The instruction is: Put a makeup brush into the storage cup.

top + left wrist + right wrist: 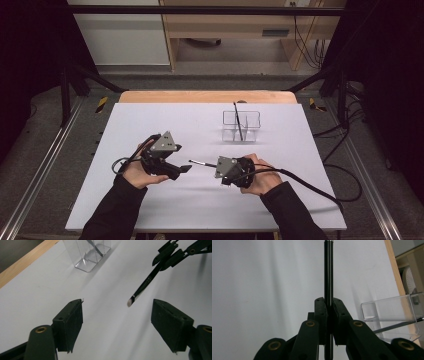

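Note:
A slim black brush (202,163) with a pale tip is clamped level in my right gripper (216,165), which is shut on its handle. In the right gripper view the brush handle (328,270) runs straight out from between the pressed jaws of my right gripper (328,307). My left gripper (182,170) faces it from the left, open. In the left gripper view the brush tip (143,286) hangs just beyond the wide gap of my left gripper (117,322), touching neither pad. A clear divided organizer (241,126) stands farther back with a second black brush (238,120) leaning in it.
The white tabletop (150,125) spreads around both hands, with a wooden edge (207,96) at the far side. A cable (310,187) trails right from my right gripper. The organizer (88,255) stands at the top of the left gripper view and its wall (392,312) at the right of the right gripper view.

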The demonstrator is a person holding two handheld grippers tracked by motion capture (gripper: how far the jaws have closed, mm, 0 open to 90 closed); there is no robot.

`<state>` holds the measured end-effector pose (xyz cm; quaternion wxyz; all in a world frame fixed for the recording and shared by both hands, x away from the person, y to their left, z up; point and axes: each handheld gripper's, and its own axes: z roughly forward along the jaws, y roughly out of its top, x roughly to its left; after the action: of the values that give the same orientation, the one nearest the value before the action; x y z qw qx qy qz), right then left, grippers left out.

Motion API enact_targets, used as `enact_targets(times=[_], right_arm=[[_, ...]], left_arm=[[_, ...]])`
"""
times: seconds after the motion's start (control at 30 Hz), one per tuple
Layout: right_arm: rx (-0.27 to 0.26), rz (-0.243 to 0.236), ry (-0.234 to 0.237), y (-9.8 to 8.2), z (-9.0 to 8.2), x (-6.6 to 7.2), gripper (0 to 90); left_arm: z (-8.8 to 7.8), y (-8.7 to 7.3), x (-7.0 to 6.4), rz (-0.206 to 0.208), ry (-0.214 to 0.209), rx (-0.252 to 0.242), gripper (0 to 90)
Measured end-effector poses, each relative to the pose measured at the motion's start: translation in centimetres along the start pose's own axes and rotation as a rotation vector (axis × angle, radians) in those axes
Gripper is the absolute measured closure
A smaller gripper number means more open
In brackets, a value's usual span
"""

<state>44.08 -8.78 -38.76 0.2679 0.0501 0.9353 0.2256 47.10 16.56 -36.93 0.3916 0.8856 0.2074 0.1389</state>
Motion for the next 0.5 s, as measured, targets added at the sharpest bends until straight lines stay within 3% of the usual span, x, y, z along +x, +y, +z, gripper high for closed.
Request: enact_targets(times=[0.27,0.5], right_arm=[[-0.022,0.071,-0.01,-1.0,0.1,-0.2,83.9],[-0.078,0.149,-0.016,-2.1,0.0,-0.3,83.9]], left_arm=[[0.2,-1.4,0.0,-0.067,0.031,-0.023,21.3],[0.5,-2.7,-0.3,-0.136,0.069,-0.07,20.0]])
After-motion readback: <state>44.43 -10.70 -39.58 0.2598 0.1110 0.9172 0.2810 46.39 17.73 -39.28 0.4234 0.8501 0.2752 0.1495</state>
